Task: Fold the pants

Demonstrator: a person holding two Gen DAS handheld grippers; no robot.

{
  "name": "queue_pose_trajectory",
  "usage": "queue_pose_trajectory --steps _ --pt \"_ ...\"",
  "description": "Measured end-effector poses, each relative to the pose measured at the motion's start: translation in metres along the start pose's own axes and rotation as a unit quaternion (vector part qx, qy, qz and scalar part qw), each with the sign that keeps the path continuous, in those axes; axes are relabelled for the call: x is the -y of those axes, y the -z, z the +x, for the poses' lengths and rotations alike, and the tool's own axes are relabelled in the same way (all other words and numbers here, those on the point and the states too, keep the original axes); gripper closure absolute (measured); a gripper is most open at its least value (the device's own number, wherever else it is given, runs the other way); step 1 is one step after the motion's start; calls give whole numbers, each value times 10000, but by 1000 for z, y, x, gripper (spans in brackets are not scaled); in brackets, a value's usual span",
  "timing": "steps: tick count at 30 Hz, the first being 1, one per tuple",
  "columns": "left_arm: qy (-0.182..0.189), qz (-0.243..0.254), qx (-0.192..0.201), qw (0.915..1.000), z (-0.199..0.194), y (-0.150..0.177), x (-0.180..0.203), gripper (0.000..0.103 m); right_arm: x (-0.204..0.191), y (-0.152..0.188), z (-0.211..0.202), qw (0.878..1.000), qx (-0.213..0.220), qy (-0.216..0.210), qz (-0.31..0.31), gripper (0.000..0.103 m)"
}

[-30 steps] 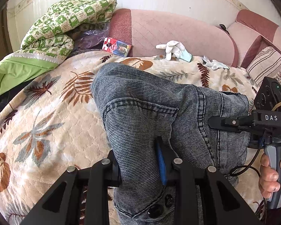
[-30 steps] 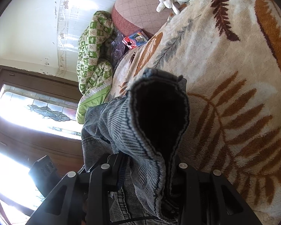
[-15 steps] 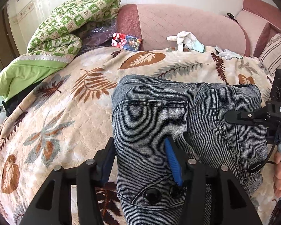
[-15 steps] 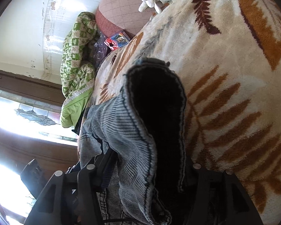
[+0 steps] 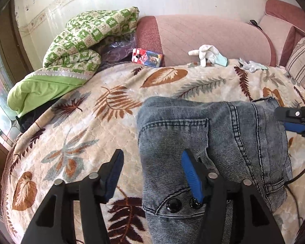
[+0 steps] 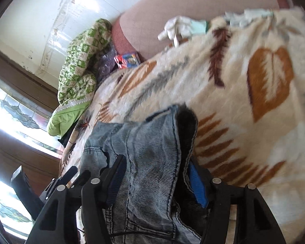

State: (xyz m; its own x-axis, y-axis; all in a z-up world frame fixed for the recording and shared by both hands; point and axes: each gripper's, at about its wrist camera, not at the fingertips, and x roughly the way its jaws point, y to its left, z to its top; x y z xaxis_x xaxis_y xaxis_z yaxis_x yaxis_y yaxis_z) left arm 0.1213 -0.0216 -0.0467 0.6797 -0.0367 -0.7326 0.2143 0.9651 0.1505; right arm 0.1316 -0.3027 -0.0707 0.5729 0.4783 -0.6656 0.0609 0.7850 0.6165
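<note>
The folded pants point(image 5: 209, 142) lie crosswise on the bed point(image 5: 75, 138) under both opening claws, the left claw point(image 5: 152, 174) straddling their waistband edge unpinched, the right claw point(image 6: 154, 181) loosening around the hem end.

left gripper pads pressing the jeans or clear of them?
Apart from gripping: left wrist view shows the left gripper jaws opening, bare blanket between the left pad and the jeans.
</note>
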Motion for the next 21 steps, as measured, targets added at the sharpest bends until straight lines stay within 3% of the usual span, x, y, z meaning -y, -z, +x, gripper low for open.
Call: queue_pose_trajectory --steps 4,7,12,19,21 --pt "-98 10 161 9998 -12 -2 -1 29 -13 1 -24 9968 642 -251 -409 39" --pt "-81 9 179 9998 -16 -2 -2 27 -26 6 -30 9923 876 -553 -686 39" --pt "-169 64 -60 9998 -4 1 0 27 -29 11 -5 9943 537 -734 -561 41" --pt "-264 300 -473 9981 22 14 9 27 14 10 51 9973 -93 -662 303 40" --pt "-260 312 -451 9982 20 13 9 27 18 10 51 9960 -46 -774 434 40"
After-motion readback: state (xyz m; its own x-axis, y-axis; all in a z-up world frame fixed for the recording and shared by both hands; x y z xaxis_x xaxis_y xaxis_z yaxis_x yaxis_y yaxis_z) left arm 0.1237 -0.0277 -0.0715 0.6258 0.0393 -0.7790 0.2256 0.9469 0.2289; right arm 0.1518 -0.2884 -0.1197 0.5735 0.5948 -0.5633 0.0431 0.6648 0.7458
